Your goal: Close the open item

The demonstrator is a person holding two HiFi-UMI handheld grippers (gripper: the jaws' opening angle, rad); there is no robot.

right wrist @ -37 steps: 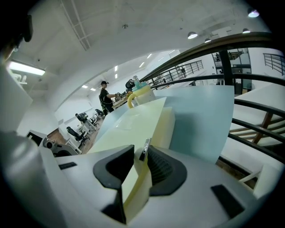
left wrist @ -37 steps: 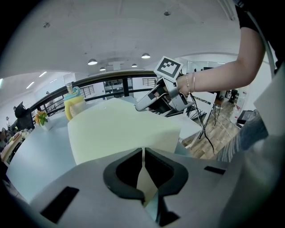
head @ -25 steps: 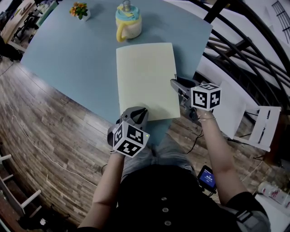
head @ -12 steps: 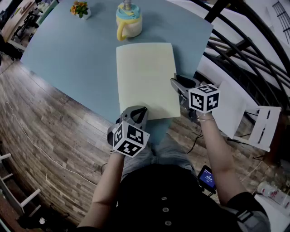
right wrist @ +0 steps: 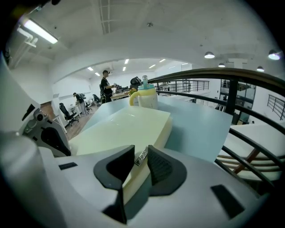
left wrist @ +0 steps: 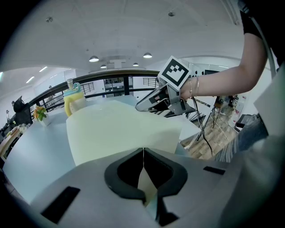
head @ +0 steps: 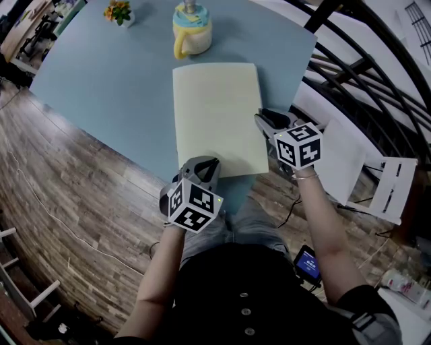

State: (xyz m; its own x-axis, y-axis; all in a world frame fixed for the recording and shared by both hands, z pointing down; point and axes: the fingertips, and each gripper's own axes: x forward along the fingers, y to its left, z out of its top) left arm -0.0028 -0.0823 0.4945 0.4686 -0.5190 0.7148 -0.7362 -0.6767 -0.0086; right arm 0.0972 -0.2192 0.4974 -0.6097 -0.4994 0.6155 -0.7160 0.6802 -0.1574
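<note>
The left gripper (head: 205, 164) has its jaws together, pinching the thin near edge of the pale yellow case (head: 215, 114), which lies flat mid-way across the blue surface (head: 114, 87). Small potted flowers (head: 118, 15) and a yellow-and-blue cup (head: 190, 30) stand beyond it. At the case's right edge, the right gripper (head: 261, 118) has just been closing its jaws, which clamp a small metal pull tab (right wrist: 142, 155).

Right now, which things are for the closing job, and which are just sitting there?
For the job: pale yellow case; metal pull tab on its edge; left gripper, shut on the case's near edge; right gripper, jaws just closed further, tab between them.
Just sitting there: yellow-handled cup; little flower pot.
</note>
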